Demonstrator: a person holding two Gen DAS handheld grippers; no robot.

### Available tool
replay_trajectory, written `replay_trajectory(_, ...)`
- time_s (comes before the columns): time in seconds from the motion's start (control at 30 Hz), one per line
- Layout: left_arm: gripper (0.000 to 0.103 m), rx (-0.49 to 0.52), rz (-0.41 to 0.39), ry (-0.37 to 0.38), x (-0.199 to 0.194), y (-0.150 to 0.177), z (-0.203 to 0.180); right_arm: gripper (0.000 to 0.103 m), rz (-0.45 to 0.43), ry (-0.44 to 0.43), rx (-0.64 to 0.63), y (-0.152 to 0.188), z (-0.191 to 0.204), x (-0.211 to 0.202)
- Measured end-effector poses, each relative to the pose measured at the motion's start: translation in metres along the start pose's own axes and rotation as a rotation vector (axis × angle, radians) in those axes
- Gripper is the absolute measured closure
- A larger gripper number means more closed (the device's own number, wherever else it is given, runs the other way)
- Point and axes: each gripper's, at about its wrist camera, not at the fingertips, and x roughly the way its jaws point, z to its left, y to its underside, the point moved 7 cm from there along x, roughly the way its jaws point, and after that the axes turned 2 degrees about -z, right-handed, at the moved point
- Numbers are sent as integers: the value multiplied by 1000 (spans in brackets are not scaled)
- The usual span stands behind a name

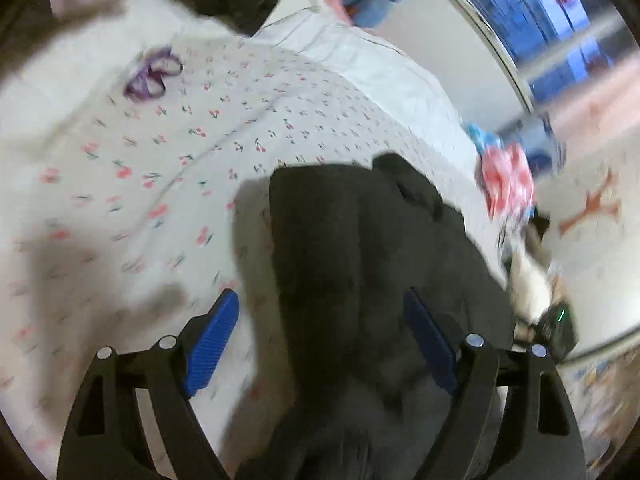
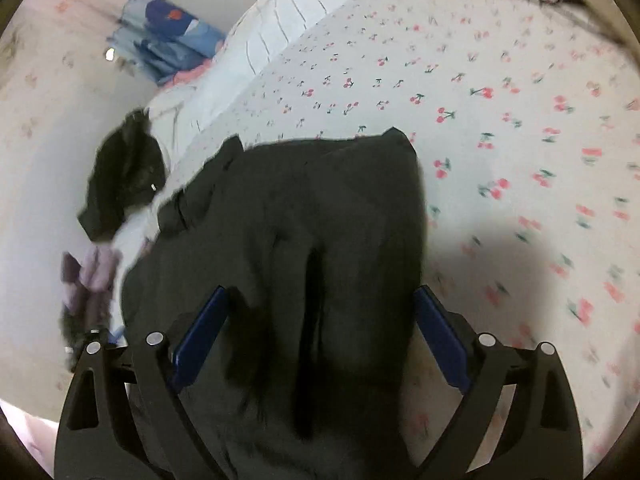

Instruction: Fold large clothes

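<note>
A large dark grey garment lies folded on a bed with a cherry-print sheet. My left gripper is open above the garment's near part, with its blue pads spread wide and nothing pressed between them. In the right wrist view the same dark garment fills the middle, with a deep crease running down it. My right gripper is open over it, and its blue pads stand clear of the cloth on both sides. The picture is blurred by motion.
A purple hair tie lies on the sheet at the far left. Red, white and blue patterned cloth hangs at the bed's right edge. A black garment and blue folded cloth lie off the bed's left side. A white quilted mattress edge runs along the bed.
</note>
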Motion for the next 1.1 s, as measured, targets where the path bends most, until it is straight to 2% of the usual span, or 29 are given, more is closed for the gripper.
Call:
replay_trajectory(0.07, 21, -77, 29, 37, 28, -7, 8, 11, -8, -87, 49, -6, -2, 11)
replay_trajectory(0.13, 17, -135, 83, 93, 51, -8, 8, 8, 11, -74, 47, -7, -6, 27)
replay_trajectory(0.2, 13, -149, 137, 105, 71, -3, 6, 8, 31, -81, 31, -4, -10, 38)
replay_trajectory(0.23, 13, -119, 157, 94, 79, 1, 1, 22, 23, -99, -3, -5, -4, 43)
replay_trajectory(0.27, 18, -70, 172, 88, 84, 4, -8, 40, 11, -110, -42, -8, -1, 46)
replay_trajectory(0.3, 33, 18, 175, 66, 85, 7, -21, 70, -5, -96, -78, -9, 6, 45)
replay_trajectory(0.33, 44, 75, 170, 39, 84, 7, -30, 82, -21, -97, -100, -9, 15, 44)
replay_trajectory(0.4, 72, 173, 149, -12, 78, 7, -49, 88, -43, -90, -156, -12, 31, 39)
replay_trajectory(0.47, 80, 240, 85, -38, 60, 2, -73, 89, -99, -100, -201, -18, 52, 21)
replay_trajectory(0.5, 81, 249, 55, -28, 51, -5, -82, 90, -128, -118, -213, -22, 61, 9)
replay_trajectory(0.53, 83, 257, 3, 12, 34, -10, -99, 90, -169, -134, -240, -28, 73, -9)
replay_trajectory(0.63, 84, 301, -101, 32, 4, -17, -132, 90, -244, -128, -321, -43, 98, -51)
replay_trajectory(0.73, 84, 341, -167, 12, 1, -19, -151, 90, -292, -105, -362, -57, 100, -73)
replay_trajectory(0.8, 83, 341, -160, -18, 16, -19, -146, 90, -279, -48, -361, -64, 79, -65)
replay_trajectory(0.83, 81, 330, -117, -57, 40, -17, -135, 87, -246, -17, -341, -66, 60, -53)
replay_trajectory(0.87, 74, 332, -53, -117, 66, -14, -123, 85, -202, 12, -319, -65, 47, -37)
replay_trajectory(0.9, 67, 335, 15, -179, 94, -10, -112, 81, -130, 85, -286, -62, 21, -13)
replay_trajectory(0.93, 65, 308, 113, -250, 123, -2, -90, 73, -72, 144, -268, -58, 1, 4)
replay_trajectory(0.97, 63, 283, 113, -237, 123, -3, -86, 71, -45, 152, -258, -54, -10, 12)
replay_trajectory(1.0, 62, 250, 83, -208, 115, -6, -85, 69, -58, 138, -242, -52, -17, 10)
replay_trajectory(1.1, 62, 238, -20, -159, 79, -18, -98, 65, -155, 129, -240, -52, -12, -22)
